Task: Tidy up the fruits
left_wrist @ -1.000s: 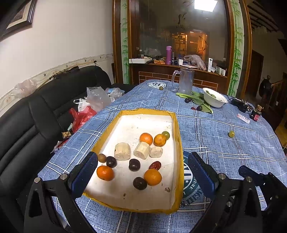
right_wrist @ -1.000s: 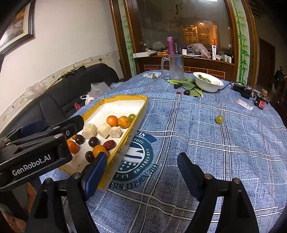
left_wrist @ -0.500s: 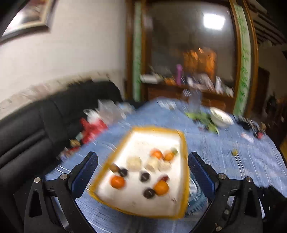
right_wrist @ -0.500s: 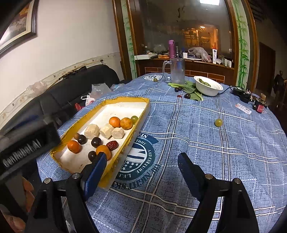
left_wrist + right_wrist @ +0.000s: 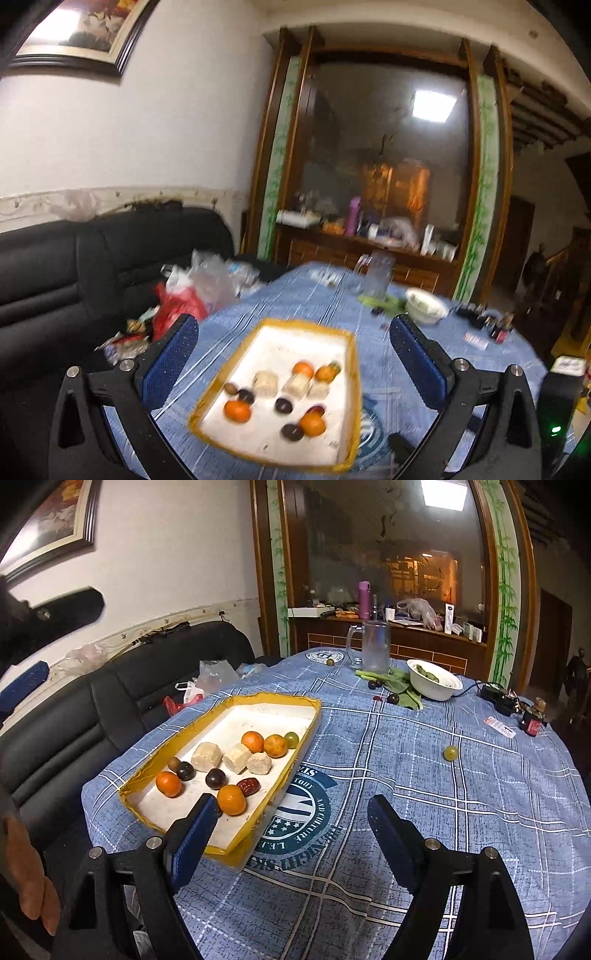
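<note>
Blue-padded and spread wide, the right gripper (image 5: 288, 834) hangs empty over the checked tablecloth (image 5: 461, 812), jaws straddling the near corner of the yellow-rimmed tray (image 5: 221, 851); held low like this, it looks ready for whatever fruit comes next. The left gripper (image 5: 293, 360), equally wide apart and holding nothing, frames the same tray from higher up in a motion-blurred view, apparently clear of the work. Inside the tray the fruit lies grouped: four oranges (image 5: 231, 799), dark plums (image 5: 215, 778), a red date (image 5: 248, 786), three pale cut chunks (image 5: 236, 758) and a green grape (image 5: 291, 739). Farther out, a stray grape (image 5: 450, 753) sits alone on open cloth, well apart from the tray, probably the nearest item left to collect, with nothing between it and the right gripper. Beyond, more dark fruit (image 5: 392, 699) rests against leafy greens (image 5: 400, 686) beside a white bowl (image 5: 434, 685) and glass mug (image 5: 375, 646), clutter that could crowd a reach there.
</note>
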